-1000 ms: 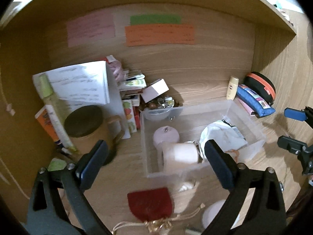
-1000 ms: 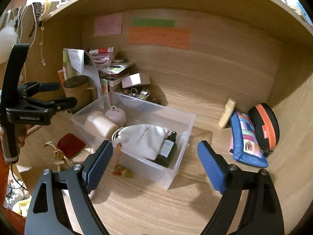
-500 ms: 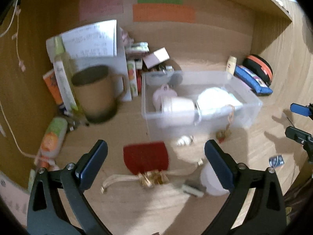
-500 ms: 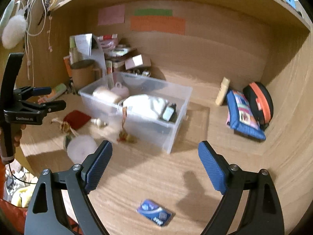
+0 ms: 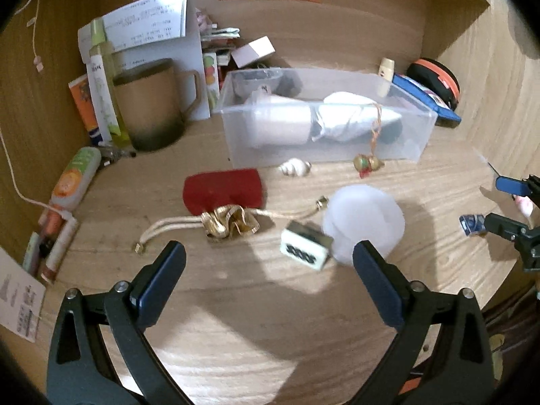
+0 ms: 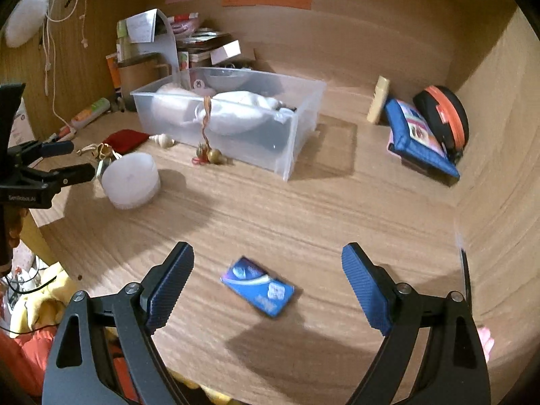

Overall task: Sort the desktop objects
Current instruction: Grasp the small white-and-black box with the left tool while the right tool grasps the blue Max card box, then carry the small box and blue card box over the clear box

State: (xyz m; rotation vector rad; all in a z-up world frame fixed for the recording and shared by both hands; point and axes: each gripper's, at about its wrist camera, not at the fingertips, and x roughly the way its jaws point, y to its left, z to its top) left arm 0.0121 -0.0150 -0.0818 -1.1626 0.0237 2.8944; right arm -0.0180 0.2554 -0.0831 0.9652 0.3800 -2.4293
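Fingers on both of my grippers are standing spread wide with nothing between them: the left gripper [image 5: 268, 263] is hanging over the tabletop [image 5: 303, 303] in front of the clear plastic bin [image 5: 236, 135], and the right gripper [image 6: 268, 266] is hanging well in front of that same bin [image 6: 290, 148], with a blue packet [image 6: 258, 285] lying flat on the wood beneath the gap.

I am taking the bin as my landmark. Inside it I am seeing a white cloth bag [image 6: 236, 114] bunched at the middle and a pale roll [image 5: 280, 125] at its left end; something dark is sitting at the right end, too blurred for me to name. A cord with small gold bells [image 6: 211, 155] is trailing over the front wall down onto the wood.

Just in front of the bin, a small shell [image 5: 294, 168] and a red pouch [image 5: 222, 190] with gold ribbon are lying, and nearer to me a white round candle [image 5: 362, 222] is touching a small white block [image 5: 305, 249]. Left of the bin, a brown mug [image 5: 150, 104] is standing upright.
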